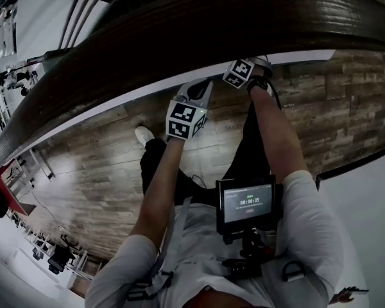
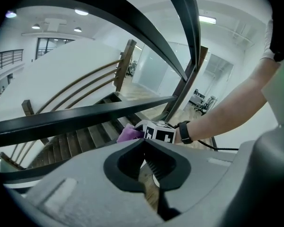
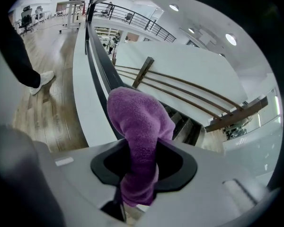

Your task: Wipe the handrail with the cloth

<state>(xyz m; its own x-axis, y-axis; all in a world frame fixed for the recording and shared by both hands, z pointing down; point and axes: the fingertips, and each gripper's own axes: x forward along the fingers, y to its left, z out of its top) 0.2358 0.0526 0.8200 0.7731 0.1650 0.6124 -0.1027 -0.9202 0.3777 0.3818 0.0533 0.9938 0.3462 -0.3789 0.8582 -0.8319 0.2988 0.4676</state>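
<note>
My right hand-held gripper [image 3: 139, 183] is clamped on the purple cloth [image 3: 139, 122], which runs down between the jaws and bunches into a thick wad past the tips. In the head view that hand-held gripper [image 1: 244, 71] sits at the near edge of the broad, dark wooden handrail [image 1: 212, 24], arm stretched out over the wooden floor [image 1: 346, 108].

My left hand-held gripper [image 2: 149, 174] has its jaws drawn together with nothing between them. It hangs just beside the right one, a little lower along the rail [image 1: 186, 117]. From its own view the cloth [image 2: 128, 134] shows as a purple tuft pressed close under a dark bar of the railing, with the stairs [image 2: 80, 143] dropping away behind.

The step in hand looks like the wipe itself: the cloth is gripped and brought to the rail. Whether the wad actually bears on the wood, no view settles. Most of the handrail's long curve seems left to cover.

The next move calls for keeping the grip firm, pressing the wad flat to the rail's top, and drawing it along the curve. The left hand needs to stay out of its path.
</note>
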